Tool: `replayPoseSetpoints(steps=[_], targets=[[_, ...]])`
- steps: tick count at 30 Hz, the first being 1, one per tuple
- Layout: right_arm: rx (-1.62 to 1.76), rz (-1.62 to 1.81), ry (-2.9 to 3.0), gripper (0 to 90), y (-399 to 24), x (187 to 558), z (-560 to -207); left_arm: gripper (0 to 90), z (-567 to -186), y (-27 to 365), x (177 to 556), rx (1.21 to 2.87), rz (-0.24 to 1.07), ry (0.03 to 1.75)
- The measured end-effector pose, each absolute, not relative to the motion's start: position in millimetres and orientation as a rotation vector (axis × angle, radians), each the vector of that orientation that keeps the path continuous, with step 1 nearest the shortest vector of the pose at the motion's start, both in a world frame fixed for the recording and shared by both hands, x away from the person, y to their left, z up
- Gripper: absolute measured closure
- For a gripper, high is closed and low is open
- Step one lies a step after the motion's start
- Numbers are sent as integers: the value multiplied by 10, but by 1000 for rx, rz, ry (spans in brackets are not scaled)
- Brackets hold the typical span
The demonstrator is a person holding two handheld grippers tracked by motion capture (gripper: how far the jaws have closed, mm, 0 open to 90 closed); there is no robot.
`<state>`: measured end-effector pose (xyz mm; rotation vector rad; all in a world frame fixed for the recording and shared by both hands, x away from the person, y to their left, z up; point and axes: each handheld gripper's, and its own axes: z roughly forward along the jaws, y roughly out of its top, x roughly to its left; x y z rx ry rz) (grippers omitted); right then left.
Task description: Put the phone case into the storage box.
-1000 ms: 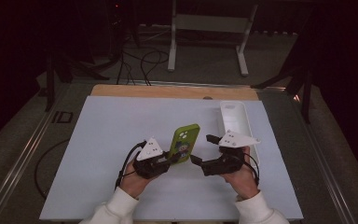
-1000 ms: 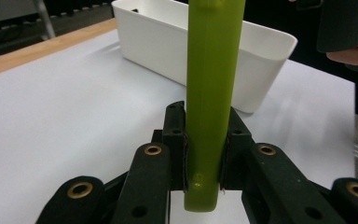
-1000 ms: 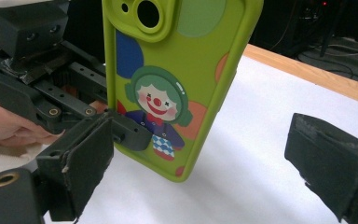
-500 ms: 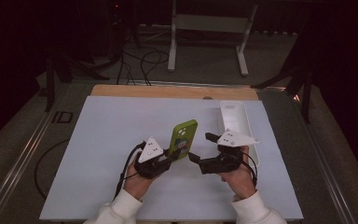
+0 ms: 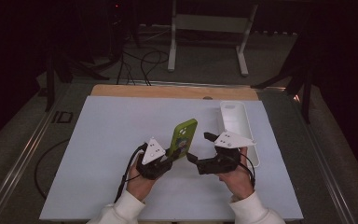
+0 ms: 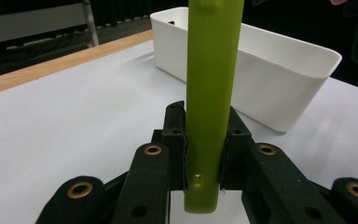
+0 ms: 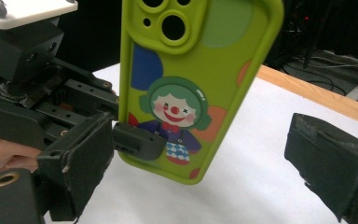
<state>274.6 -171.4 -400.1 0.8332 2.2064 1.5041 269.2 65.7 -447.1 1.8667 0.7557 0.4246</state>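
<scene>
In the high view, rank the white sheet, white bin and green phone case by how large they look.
1. White sheet, by far the largest.
2. White bin.
3. Green phone case, held upright in the left tongs; being raised nearer the camera, its rank against the bin is less certain.

Clown-print green phone case (image 7: 193,88) — between spread jaws

worktop (image 5: 121,140): white sheet over wood, wood strip bare at far edge | on it: white bin (image 5: 235,123), far right, contents unclear
</scene>
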Motion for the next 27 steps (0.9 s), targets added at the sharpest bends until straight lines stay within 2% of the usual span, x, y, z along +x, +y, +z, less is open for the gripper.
replayPoseSetpoints(steps=[27], targets=[[917,1526,2131,79,-1578,2792,-3890,772,-4517,582,2648,1858,492,792]])
